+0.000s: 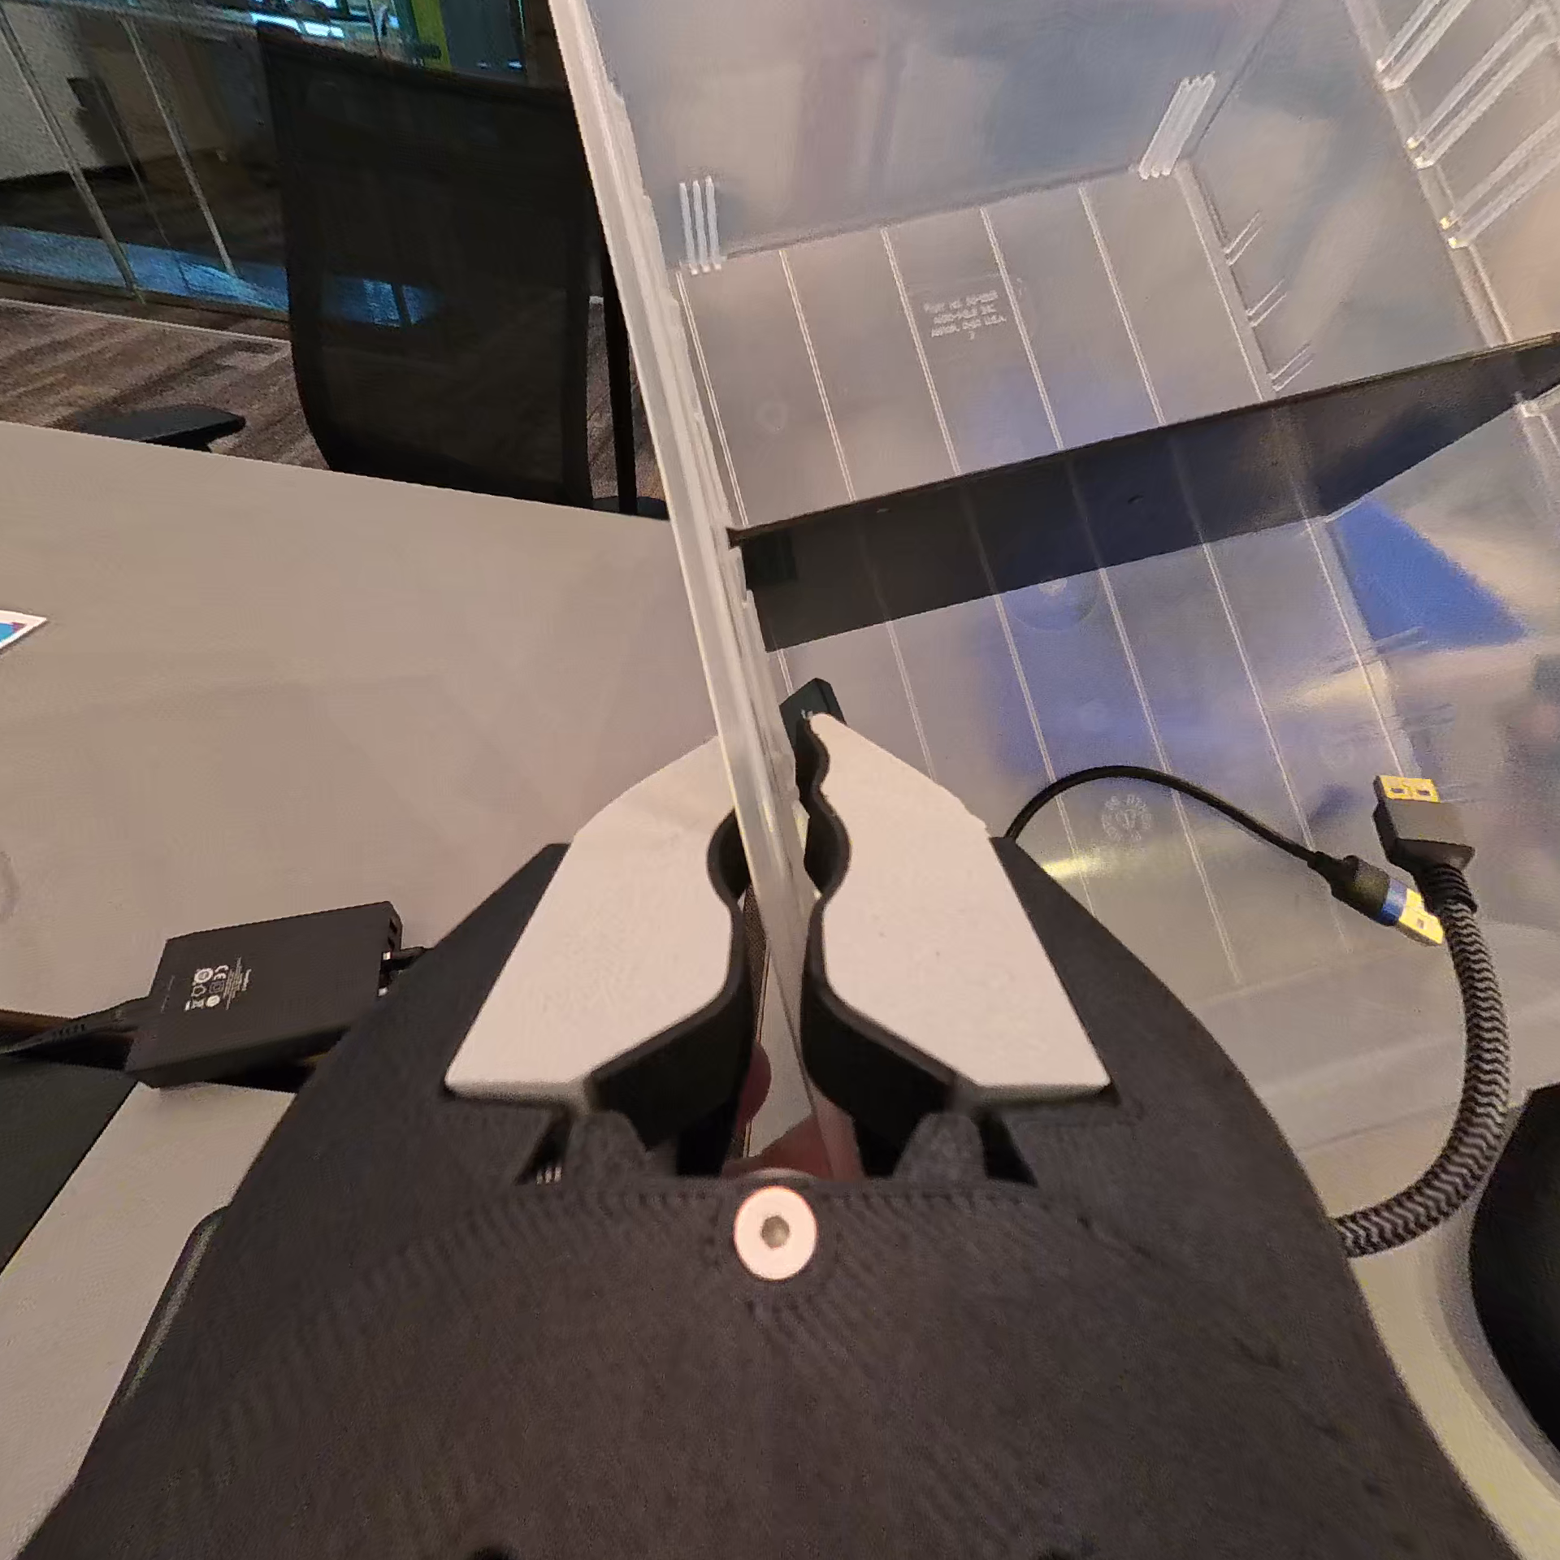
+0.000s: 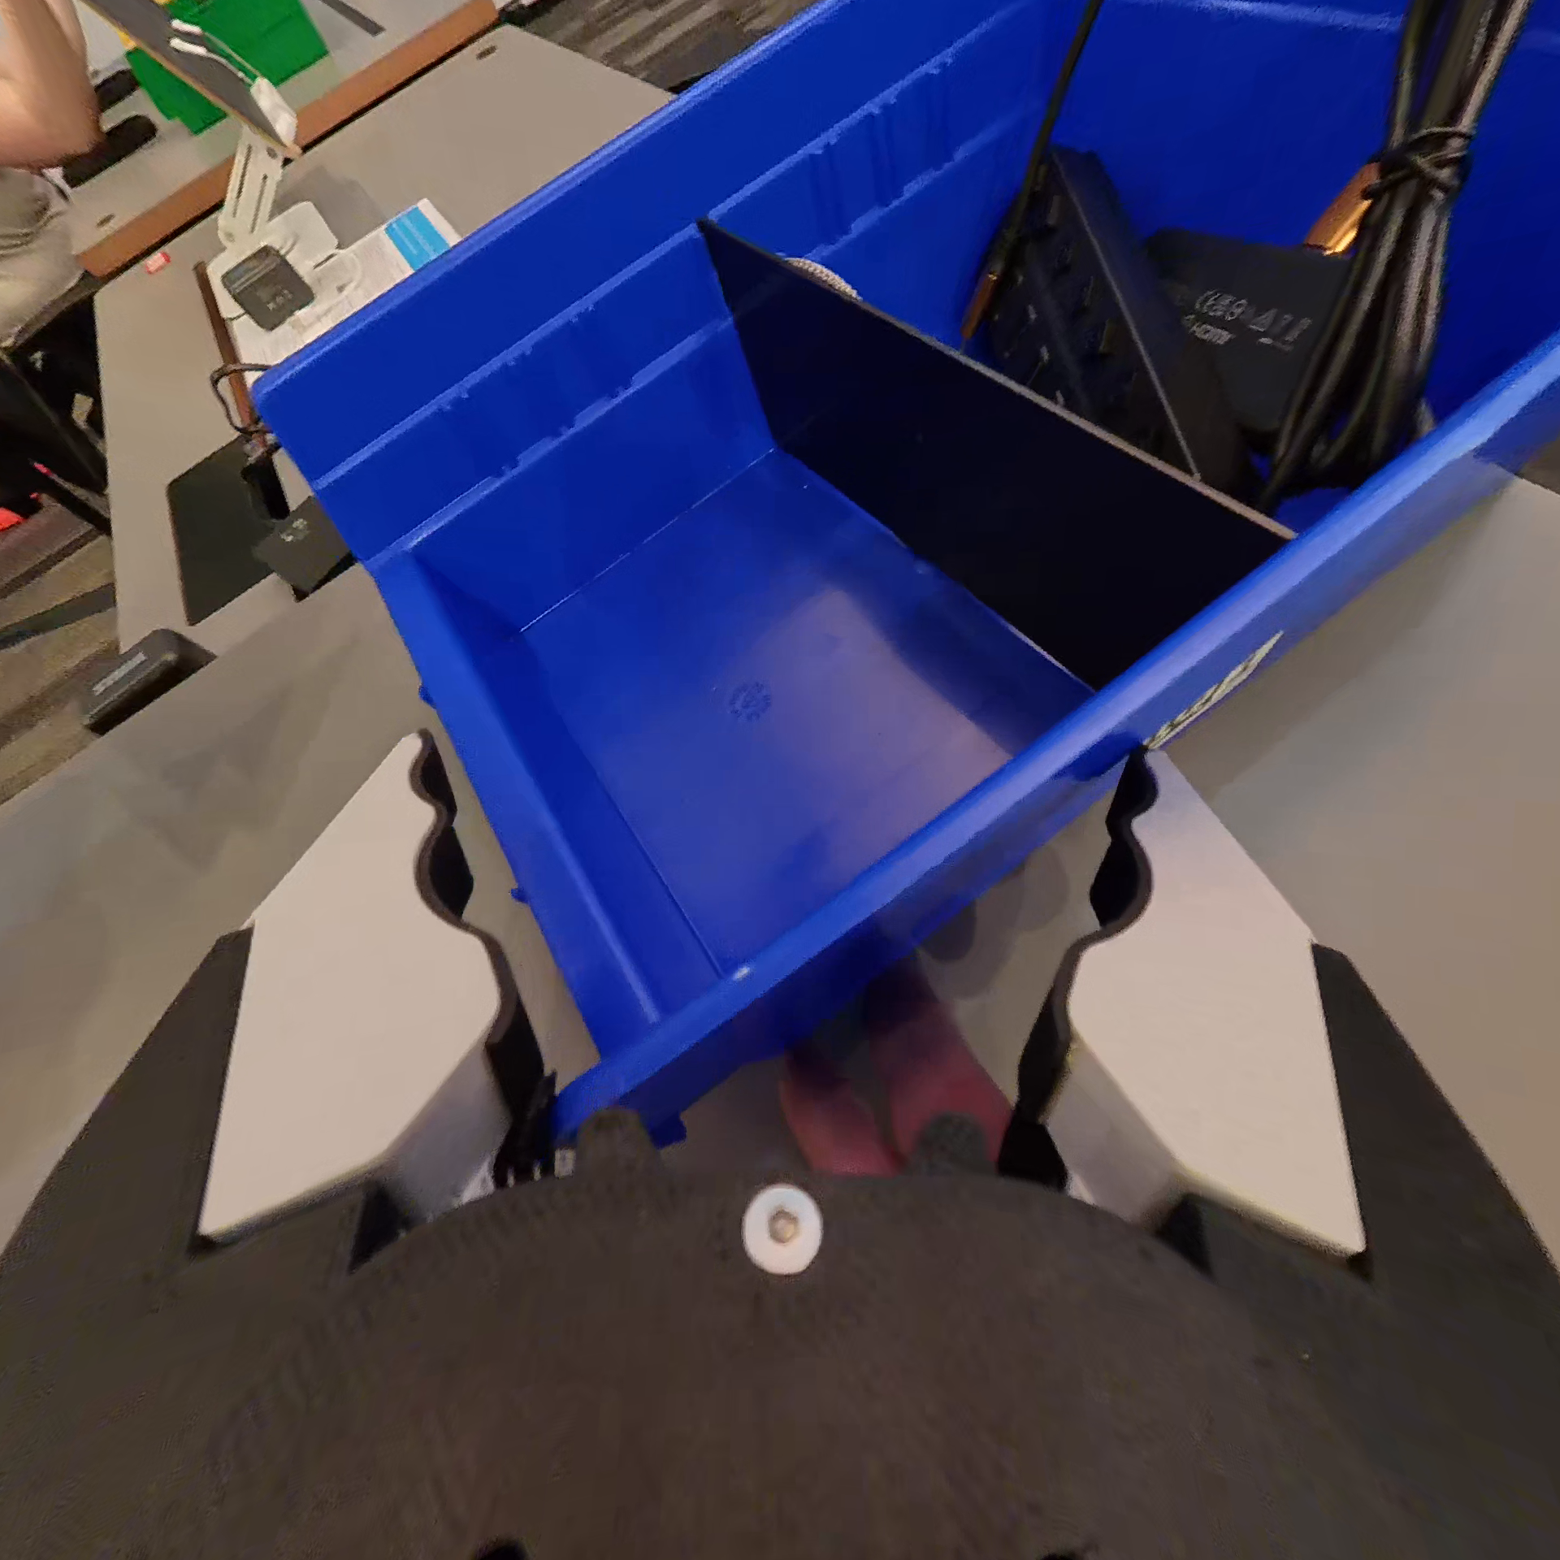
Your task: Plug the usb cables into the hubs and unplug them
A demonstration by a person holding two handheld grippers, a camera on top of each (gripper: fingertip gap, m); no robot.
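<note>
Left gripper clamps the clear bin wall; right gripper gapes wide around the blue bin corner

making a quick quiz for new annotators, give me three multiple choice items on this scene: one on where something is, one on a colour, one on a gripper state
1. Where do the loose USB plugs lie?
A. in the clear bin
B. on the black chair
C. in the blue bin's near compartment

2. What colour is the divider in the blue bin?
A. white
B. black
C. green

3. How does the left gripper stand?
A. wide open over the table
B. out of view
C. closed on the clear bin's wall

Answers:
1 A, the USB plugs rest on the clear bin floor.
2 B, the divider across the blue bin is black.
3 C, the left gripper has its fingers either side of the wall, pressed to it.
</note>
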